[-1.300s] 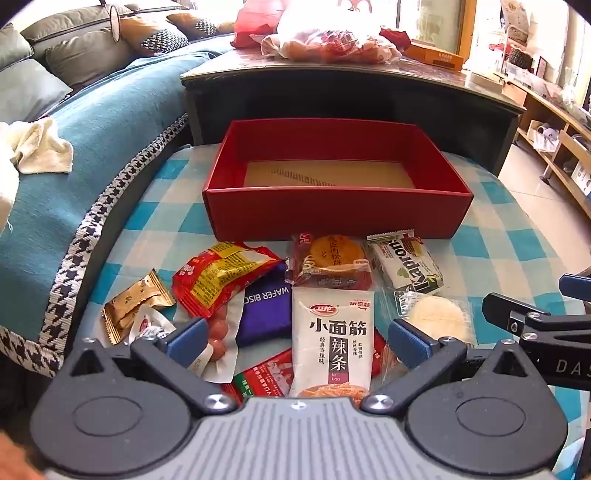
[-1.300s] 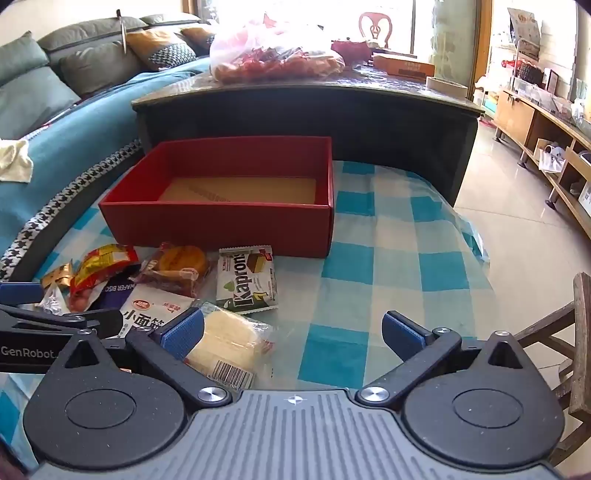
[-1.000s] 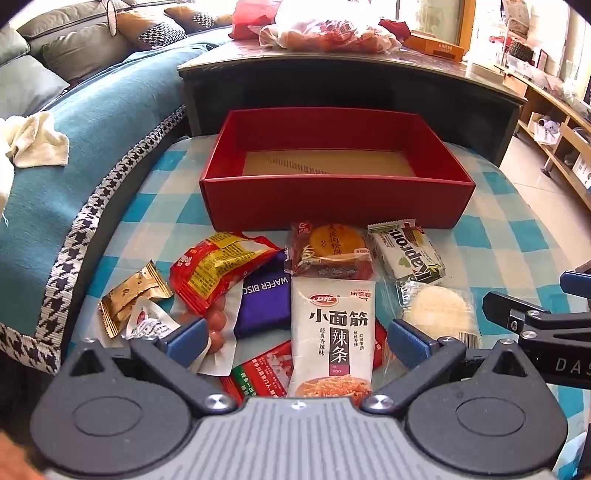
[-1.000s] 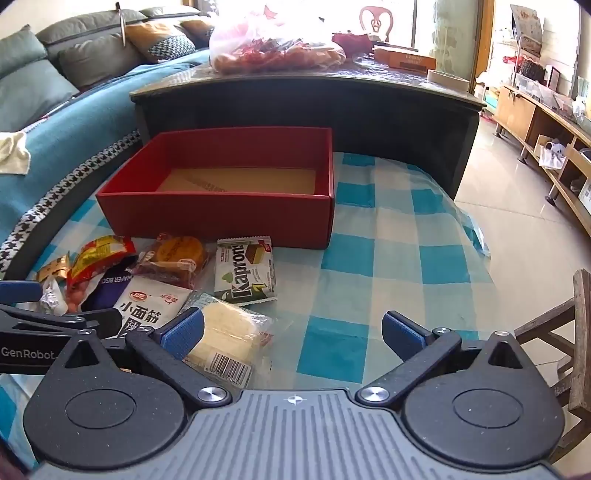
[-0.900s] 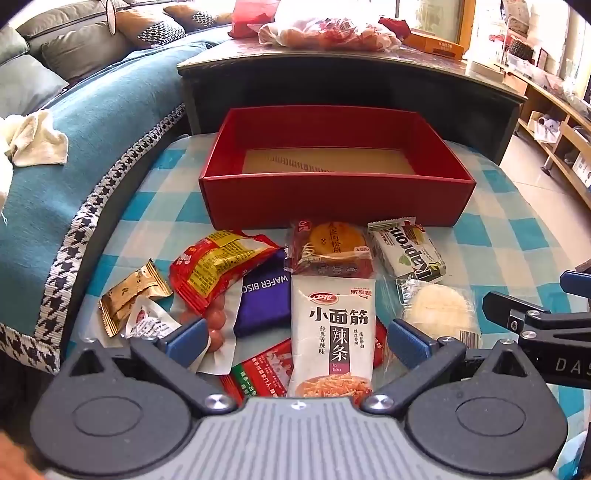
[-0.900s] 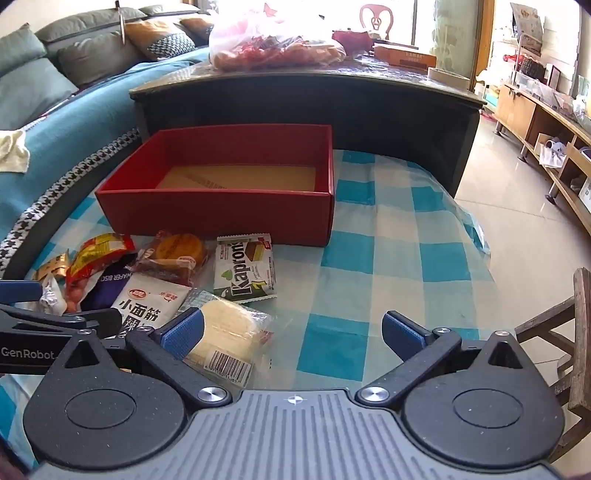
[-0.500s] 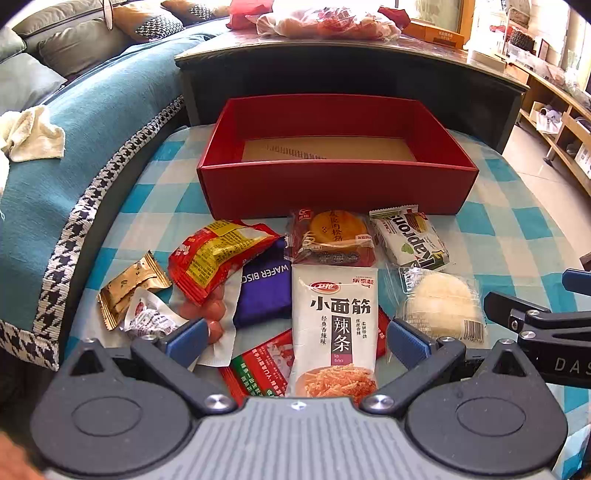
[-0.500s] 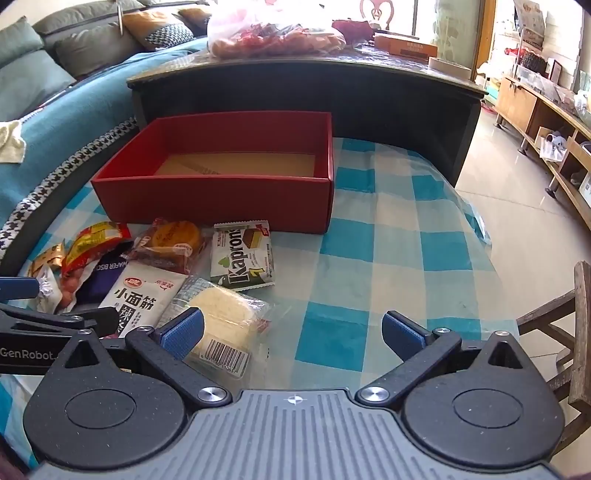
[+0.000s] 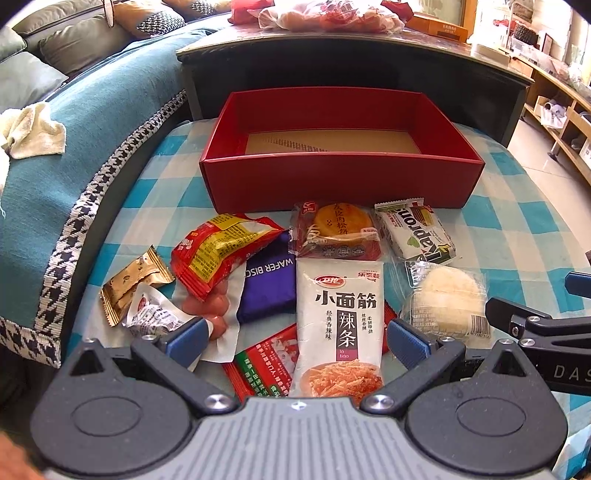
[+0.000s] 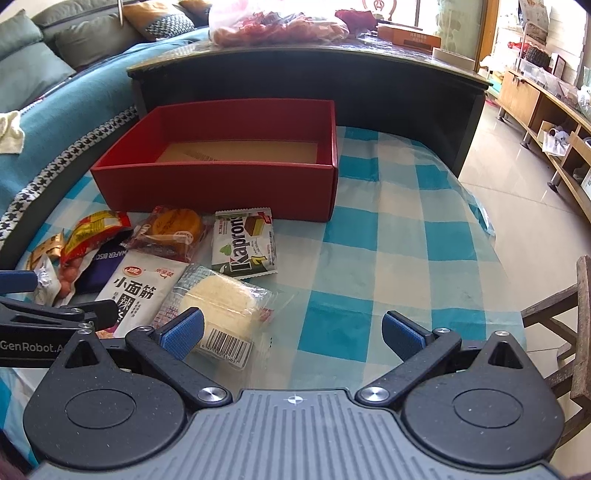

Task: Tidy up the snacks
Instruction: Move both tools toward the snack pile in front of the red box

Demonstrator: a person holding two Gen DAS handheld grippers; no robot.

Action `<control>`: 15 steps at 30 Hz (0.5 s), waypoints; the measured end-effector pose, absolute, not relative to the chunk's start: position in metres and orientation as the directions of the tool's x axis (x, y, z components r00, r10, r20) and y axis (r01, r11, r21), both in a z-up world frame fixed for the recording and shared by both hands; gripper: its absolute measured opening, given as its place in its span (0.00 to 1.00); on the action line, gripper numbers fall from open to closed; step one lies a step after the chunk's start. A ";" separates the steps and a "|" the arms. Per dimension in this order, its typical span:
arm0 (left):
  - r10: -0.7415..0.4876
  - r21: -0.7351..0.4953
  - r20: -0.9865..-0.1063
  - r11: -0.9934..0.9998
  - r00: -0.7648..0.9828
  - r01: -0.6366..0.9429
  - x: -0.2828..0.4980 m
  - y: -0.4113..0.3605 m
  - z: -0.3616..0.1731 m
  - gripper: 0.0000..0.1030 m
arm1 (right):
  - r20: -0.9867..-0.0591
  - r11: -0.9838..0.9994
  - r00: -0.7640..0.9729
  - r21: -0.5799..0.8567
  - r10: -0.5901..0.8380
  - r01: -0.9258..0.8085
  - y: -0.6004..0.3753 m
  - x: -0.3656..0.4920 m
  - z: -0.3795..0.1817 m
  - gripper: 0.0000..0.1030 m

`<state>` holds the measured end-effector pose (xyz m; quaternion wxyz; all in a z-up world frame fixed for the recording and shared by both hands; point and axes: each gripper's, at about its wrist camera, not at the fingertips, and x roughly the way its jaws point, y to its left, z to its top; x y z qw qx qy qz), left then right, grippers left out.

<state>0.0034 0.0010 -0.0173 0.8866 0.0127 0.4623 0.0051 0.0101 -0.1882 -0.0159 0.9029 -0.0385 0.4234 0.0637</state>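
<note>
An empty red box (image 9: 340, 184) (image 10: 218, 184) stands on the blue-checked tablecloth (image 10: 399, 236). In front of it lie several snack packs: a white spicy-strip pouch (image 9: 341, 321) (image 10: 142, 291), a round pastry (image 9: 338, 230) (image 10: 171, 230), a Kapron wafer (image 9: 415, 232) (image 10: 243, 245), a pale cake in clear wrap (image 9: 445, 295) (image 10: 218, 308), a purple wafer pack (image 9: 269, 286), a red sausage bag (image 9: 219, 254) and a gold pack (image 9: 133, 280). My left gripper (image 9: 297, 341) hangs open over the white pouch. My right gripper (image 10: 291, 334) is open, its left finger above the pale cake.
A dark low table (image 9: 354, 62) with a bag of food (image 10: 277, 26) stands right behind the box. A teal sofa (image 9: 74, 122) runs along the left. A wooden chair (image 10: 569, 314) stands at the right edge, with tiled floor (image 10: 517, 184) beyond.
Both grippers have drawn back and risen slightly, so the box and snacks sit a little farther off. Nothing on the cloth has moved, and both grippers stay open.
</note>
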 end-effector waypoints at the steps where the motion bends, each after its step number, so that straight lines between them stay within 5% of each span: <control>1: 0.021 0.028 -0.820 1.000 0.572 0.003 0.003 0.001 -0.017 1.00 | -0.770 0.989 0.632 -0.016 0.082 -0.148 -0.188 0.010 -0.016 1.00; 15: 0.024 0.034 -0.830 0.999 0.557 0.009 0.004 0.000 -0.019 1.00 | -0.783 0.989 0.617 -0.015 0.080 -0.147 -0.188 0.011 -0.019 1.00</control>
